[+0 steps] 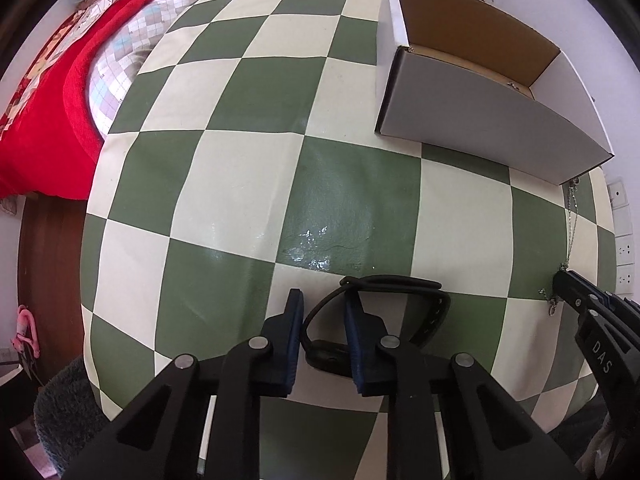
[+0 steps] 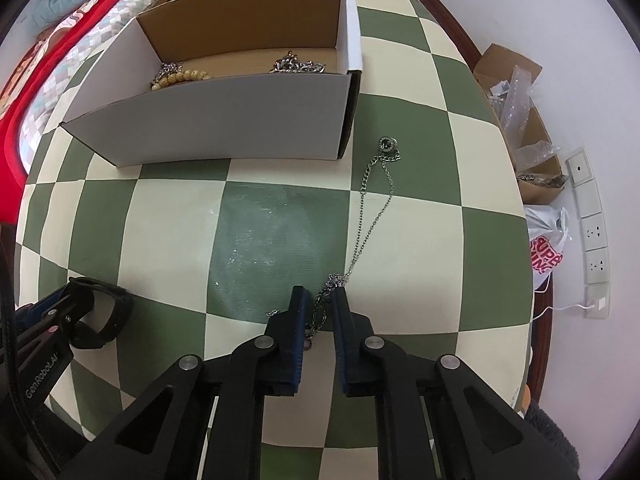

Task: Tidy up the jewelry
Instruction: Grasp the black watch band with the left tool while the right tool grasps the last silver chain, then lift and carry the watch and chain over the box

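Note:
A black watch (image 1: 404,312) lies on the checkered table; it also shows in the right wrist view (image 2: 102,312). My left gripper (image 1: 322,300) is open, its jaws standing either side of the watch strap. A silver chain necklace (image 2: 370,220) with a round pendant (image 2: 388,144) lies stretched on the table beside the box; it also shows in the left wrist view (image 1: 570,232). My right gripper (image 2: 318,294) is open, with the chain's near end between its jaws. An open white cardboard box (image 2: 224,120) holds a beaded bracelet (image 2: 180,78) and a metal chain (image 2: 298,65).
The green and cream checkered table (image 1: 248,184) fills both views. A bed with a red blanket (image 1: 48,120) stands to the left. A carton of plastic wrap (image 2: 524,120), a white bag (image 2: 546,244) and wall sockets (image 2: 592,216) are past the right edge.

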Motion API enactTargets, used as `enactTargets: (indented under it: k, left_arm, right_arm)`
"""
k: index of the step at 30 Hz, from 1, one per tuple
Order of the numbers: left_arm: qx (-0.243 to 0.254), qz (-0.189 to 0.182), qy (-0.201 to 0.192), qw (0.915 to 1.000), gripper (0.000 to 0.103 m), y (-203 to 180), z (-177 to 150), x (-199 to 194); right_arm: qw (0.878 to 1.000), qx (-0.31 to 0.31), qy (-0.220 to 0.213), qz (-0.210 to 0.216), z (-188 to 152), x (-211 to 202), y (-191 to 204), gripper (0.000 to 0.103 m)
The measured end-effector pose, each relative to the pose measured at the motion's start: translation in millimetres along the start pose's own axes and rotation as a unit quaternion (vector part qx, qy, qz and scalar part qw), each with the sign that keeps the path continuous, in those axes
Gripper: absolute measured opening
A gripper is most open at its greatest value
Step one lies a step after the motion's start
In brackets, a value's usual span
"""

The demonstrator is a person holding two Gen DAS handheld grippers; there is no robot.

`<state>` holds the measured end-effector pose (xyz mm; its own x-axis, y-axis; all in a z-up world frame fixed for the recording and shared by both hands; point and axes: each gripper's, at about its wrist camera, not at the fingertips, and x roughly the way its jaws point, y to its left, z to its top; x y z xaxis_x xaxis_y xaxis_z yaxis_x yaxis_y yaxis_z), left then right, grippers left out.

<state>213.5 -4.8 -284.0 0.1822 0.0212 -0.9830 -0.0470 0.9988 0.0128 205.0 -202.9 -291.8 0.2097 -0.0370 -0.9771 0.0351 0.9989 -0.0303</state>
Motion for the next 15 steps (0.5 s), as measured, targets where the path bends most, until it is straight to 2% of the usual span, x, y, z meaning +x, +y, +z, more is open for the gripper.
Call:
enactTargets:
  k: [4, 9, 15]
  left_arm:
    - [-0.001, 0.002, -0.001, 1.0000, 0.014, -0.9, -1.4, -5.9]
    - [0.004, 0.002, -0.003, 1.0000, 0.007, 8.4, -12.8, -11.2]
    - [0.000, -0.009, 0.002, 1.0000, 0.004, 14.1, -29.0, -15.9]
  right_arm:
    - [1.000, 0.003, 0.001, 0.002, -0.8, 1.0, -3.2, 0.000]
    - [1.000, 0.012, 0.013, 0.018, -13.1, -2.7, -10.8, 0.000]
    - [0.997, 0.042, 0.035, 0.049, -52.6, -12.0, -31.1, 0.000]
